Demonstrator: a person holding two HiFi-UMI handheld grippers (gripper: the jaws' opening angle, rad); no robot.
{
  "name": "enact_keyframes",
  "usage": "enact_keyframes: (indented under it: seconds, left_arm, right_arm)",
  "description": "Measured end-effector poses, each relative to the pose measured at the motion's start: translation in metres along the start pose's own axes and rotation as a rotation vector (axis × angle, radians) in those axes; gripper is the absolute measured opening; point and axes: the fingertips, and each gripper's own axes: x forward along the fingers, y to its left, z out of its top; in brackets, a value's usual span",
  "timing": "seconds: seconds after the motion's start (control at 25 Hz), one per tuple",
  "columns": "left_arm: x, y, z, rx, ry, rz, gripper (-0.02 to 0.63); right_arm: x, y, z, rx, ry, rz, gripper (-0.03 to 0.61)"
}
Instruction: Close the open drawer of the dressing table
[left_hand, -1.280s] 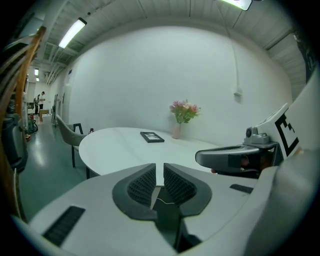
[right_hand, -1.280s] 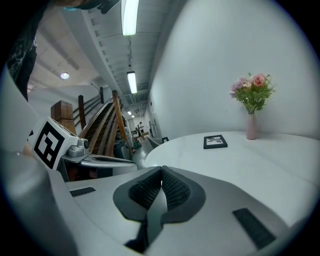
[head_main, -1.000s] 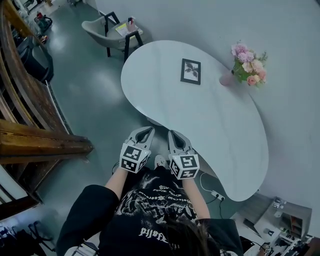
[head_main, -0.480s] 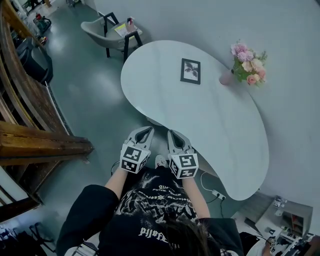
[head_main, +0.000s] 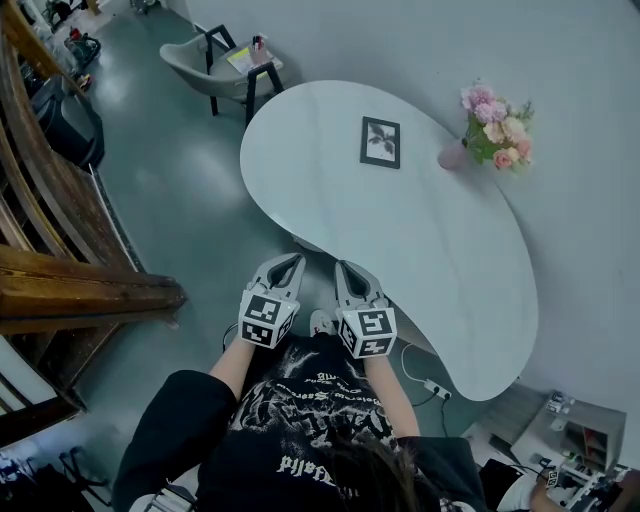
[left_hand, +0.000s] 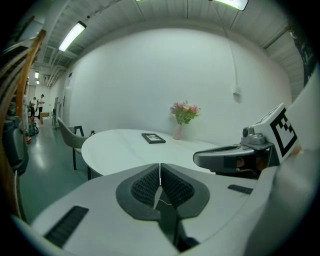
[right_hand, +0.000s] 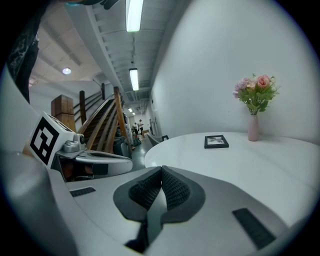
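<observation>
My left hand-held gripper (head_main: 291, 261) and right hand-held gripper (head_main: 344, 268) are pressed together, empty; the white curved counter (head_main: 440, 260) hides its own underside.

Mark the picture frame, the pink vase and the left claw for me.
picture frame (head_main: 381, 142), head view, centre of the print.
pink vase (head_main: 452, 158), head view, middle of its body.
left claw (left_hand: 160, 167), left gripper view, where its shut tips meet.

Left hand-held gripper (head_main: 289, 262) and right hand-held gripper (head_main: 346, 268) side by side near the surface (head_main: 440, 270) edge. Picture frame (head_main: 380, 142) and flower vase (head_main: 453, 157) on the surface.
</observation>
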Motion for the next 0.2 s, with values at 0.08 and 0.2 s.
enact_keyframes:
  seconds: [0.08,0.2]
  left_arm:
    - [0.0013,-0.0005,-0.0001,0.001,0.002,-0.004,0.026]
    - [0.0041,-0.0007,-0.0003,0.000,0.004,-0.007,0.026]
  right_arm:
    - [0.0004,-0.0013,0.0000,0.002,0.001,-0.001,0.026]
    - [0.0014,-0.0037,0.0002,0.003,0.002,-0.002,0.026]
